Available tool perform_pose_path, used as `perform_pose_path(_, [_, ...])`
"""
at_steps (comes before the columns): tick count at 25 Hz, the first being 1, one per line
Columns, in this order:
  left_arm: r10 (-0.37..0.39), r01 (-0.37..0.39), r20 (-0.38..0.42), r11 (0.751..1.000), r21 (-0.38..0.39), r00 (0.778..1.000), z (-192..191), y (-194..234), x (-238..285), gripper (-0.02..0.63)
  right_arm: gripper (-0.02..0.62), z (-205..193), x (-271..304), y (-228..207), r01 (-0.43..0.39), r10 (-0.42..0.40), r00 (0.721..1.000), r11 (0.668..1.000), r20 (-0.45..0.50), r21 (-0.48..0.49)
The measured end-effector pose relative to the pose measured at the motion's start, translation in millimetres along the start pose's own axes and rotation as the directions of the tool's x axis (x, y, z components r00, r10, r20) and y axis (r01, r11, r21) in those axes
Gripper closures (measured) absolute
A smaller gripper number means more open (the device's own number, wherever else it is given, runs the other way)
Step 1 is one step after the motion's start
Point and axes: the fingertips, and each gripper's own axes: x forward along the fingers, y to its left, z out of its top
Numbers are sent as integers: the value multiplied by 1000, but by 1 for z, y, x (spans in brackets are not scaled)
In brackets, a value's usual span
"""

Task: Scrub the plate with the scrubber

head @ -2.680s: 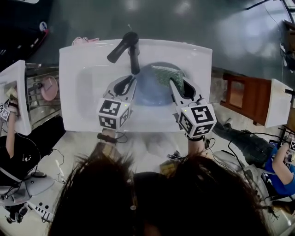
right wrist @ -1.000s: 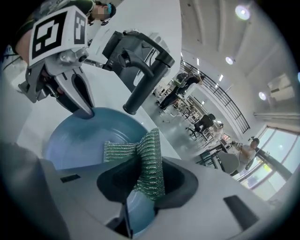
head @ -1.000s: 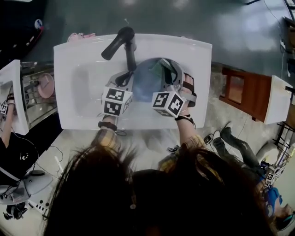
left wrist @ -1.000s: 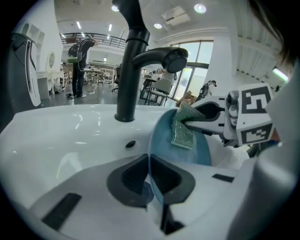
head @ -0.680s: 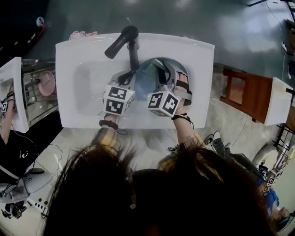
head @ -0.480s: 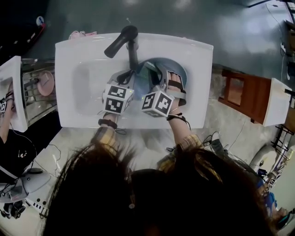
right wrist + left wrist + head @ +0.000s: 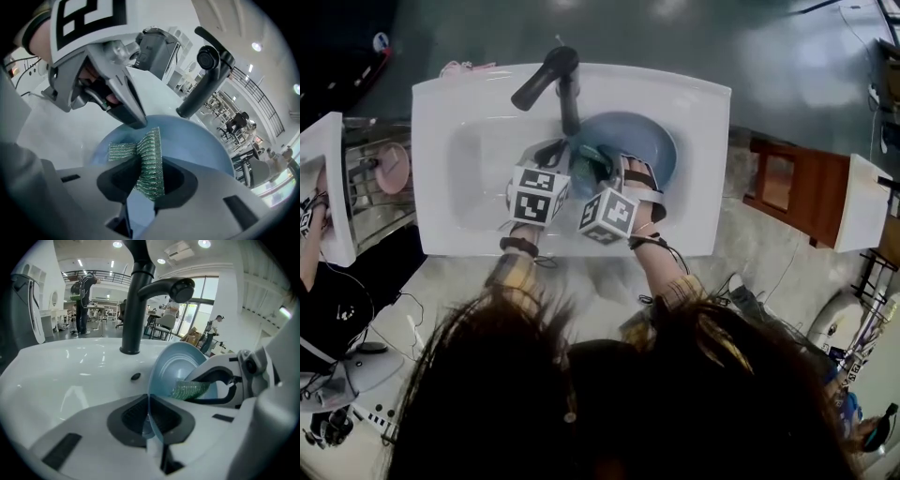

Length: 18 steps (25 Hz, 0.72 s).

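Observation:
A blue plate (image 7: 637, 150) stands tilted in the white sink (image 7: 478, 112), under the black faucet (image 7: 551, 75). My left gripper (image 7: 561, 157) is shut on the plate's left rim; in the left gripper view the plate (image 7: 180, 364) runs edge-on between the jaws of the left gripper (image 7: 149, 414). My right gripper (image 7: 598, 174) is shut on a green mesh scrubber (image 7: 587, 165), which rests against the plate's face. In the right gripper view the scrubber (image 7: 149, 157) rises from the right gripper (image 7: 150, 182) onto the plate (image 7: 199, 145), next to the left gripper (image 7: 126, 110).
The faucet's spout (image 7: 176, 287) hangs over the plate's far edge. A pink cloth (image 7: 467, 67) lies on the sink's back left rim. A rack with a pink dish (image 7: 392, 167) stands to the left, a wooden chair (image 7: 787, 187) to the right.
My right gripper has swept the scrubber leftward and toward me across the plate, from its far right part to its left part. The left gripper has kept hold of the rim.

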Motion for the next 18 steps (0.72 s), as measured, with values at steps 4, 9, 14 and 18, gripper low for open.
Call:
perform_pose_path(4, [6,-6,-1,1000,-4,1000,-1,0,0,578,492,-20,-2,14,-48,47,998,999,-44,-24])
perform_pose_path(9, [5,-5,-6,1000,-3,1000,-3,0,-1,578,492,-45,-7,23,-85,81,992,996,-98,-32])
perform_pose_path(14, [-10,10,-13,1000,6,1000,-3,-5,1,578,492,-62,-13,20,-92,89,986,996,-144,-12])
perform_pose_path(18, [-23,24,-37,999,30,999,-3,-12,4,578,492,-74,-18,11,-82,77,982,996,-172,-26])
